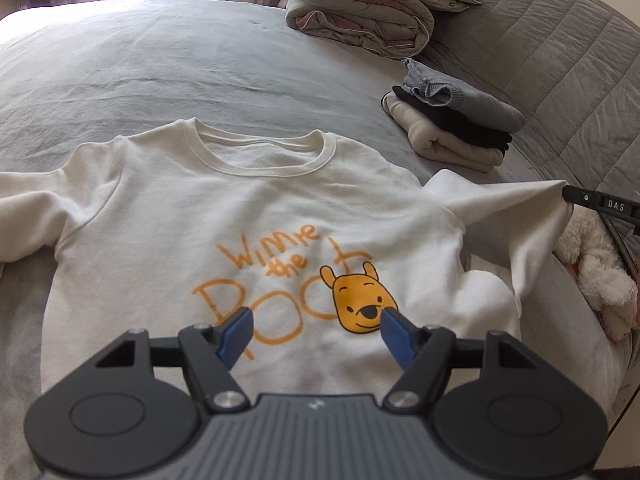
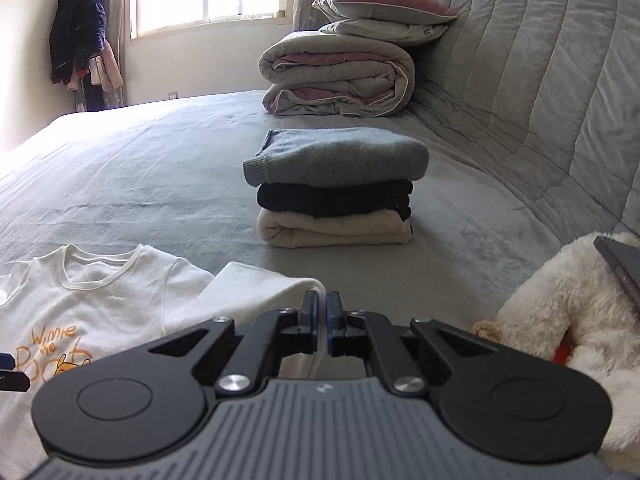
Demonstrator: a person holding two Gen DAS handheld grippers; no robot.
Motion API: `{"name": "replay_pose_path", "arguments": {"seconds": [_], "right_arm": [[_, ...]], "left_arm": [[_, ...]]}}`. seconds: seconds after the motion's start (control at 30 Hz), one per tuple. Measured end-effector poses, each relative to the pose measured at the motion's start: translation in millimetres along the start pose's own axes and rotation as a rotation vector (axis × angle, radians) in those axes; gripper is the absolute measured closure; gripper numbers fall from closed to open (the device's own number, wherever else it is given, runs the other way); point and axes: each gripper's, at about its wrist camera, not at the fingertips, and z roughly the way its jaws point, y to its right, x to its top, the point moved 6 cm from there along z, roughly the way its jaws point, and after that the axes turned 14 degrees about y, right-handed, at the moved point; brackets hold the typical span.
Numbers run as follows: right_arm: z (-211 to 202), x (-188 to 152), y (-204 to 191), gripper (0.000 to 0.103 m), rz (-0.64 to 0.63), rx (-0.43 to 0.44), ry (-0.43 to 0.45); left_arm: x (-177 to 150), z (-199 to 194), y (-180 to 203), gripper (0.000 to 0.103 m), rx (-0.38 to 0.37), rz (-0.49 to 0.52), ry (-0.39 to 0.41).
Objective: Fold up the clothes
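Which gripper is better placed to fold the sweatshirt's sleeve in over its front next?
The right gripper. It is shut on the lifted sleeve of the white sweatshirt, so it can carry the sleeve inward. The left gripper hangs open over the printed chest, holding nothing.

Bed carries sweatshirt, folded clothes, quilt.

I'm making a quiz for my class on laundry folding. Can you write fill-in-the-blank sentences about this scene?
1. The right hand-held gripper is shut on the white sweatshirt's ____.
2. The left hand-held gripper hovers ____ over the print.
3. In the folded stack, the top garment is ____.
4. The black garment lies on a ____ one.

Missing words: sleeve; open; grey; cream
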Motion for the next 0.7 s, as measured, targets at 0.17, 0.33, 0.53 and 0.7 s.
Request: {"name": "replay_pose_path", "arguments": {"seconds": [0.17,0.33,0.53,0.7], "right_arm": [[10,2,7,0.099,-0.119,-0.063,-0.029],[16,-17,6,0.087,-0.105,-0.033,-0.119],[-2,-7,-10,0.051,-0.041,0.074,-0.117],[3,6,-31,0.051,0.028,0.187,-0.114]], "left_arm": [[-3,-4,-2,0.033,0.014,0.022,0.006],[21,-13,-28,0.033,0.069,0.031,0.058],[60,-14,-92,0.032,0.223,0.081,0.123],[87,-2,-138,0.032,0.308,0.074,0.151]]}}
